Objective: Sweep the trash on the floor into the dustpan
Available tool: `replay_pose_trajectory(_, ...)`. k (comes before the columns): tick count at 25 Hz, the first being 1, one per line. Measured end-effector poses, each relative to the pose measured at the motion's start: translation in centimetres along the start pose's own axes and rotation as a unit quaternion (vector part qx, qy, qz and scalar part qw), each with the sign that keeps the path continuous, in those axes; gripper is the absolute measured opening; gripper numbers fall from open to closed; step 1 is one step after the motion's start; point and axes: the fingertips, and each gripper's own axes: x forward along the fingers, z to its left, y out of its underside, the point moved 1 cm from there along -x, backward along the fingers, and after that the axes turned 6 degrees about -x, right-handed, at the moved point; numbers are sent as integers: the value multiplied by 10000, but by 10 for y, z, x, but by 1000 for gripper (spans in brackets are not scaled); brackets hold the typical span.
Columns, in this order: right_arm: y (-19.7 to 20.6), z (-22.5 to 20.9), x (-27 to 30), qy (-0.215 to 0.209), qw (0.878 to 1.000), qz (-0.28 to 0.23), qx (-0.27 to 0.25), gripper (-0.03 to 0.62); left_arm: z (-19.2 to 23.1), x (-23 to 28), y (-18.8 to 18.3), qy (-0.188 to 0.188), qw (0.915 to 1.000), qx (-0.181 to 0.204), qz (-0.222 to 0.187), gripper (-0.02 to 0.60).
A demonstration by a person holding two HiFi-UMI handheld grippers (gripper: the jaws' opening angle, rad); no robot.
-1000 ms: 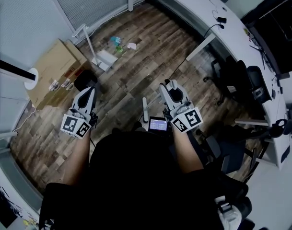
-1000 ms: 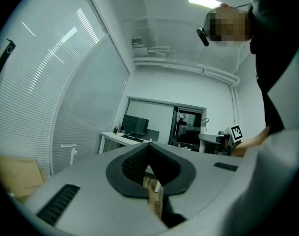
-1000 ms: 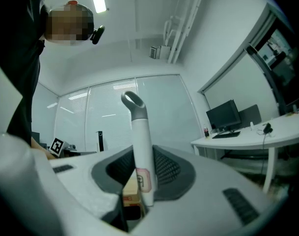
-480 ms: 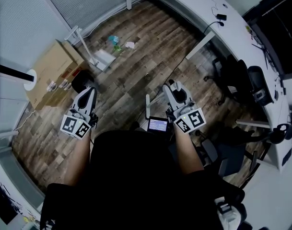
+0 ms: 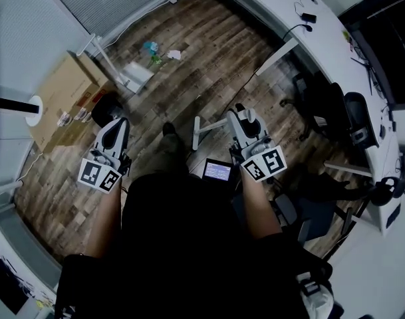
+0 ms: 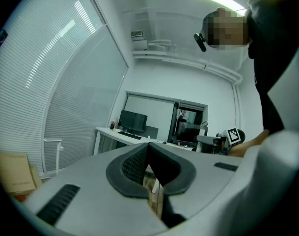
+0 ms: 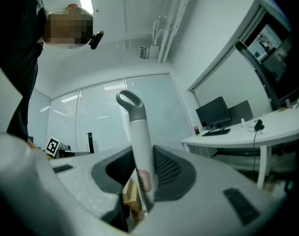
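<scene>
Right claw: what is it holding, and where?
The right claw is shut on a white handle, gripping its shaft a little below the grey loop at its end.

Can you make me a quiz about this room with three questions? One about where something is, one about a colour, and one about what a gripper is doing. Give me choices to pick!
1. Where is the trash?
A. On the white desk
B. On the wood floor
C. On the cardboard box

2. What colour is the handle that the right gripper holds?
A. White with a grey loop
B. Red
C. Yellow

3. How are the left gripper's jaws?
A. Wide open
B. Shut together
C. Pinching a cup

Answers:
1 B: the trash lies on the wood floor.
2 A: the handle between the right gripper jaws is white with a grey loop.
3 B: the left gripper pads meet.
</scene>
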Motion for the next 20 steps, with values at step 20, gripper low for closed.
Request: replay_pose_trajectory(20,-5,-132,186,135,9987,491,-68,101,154,185,-40,58,9997,-224,-10,-5)
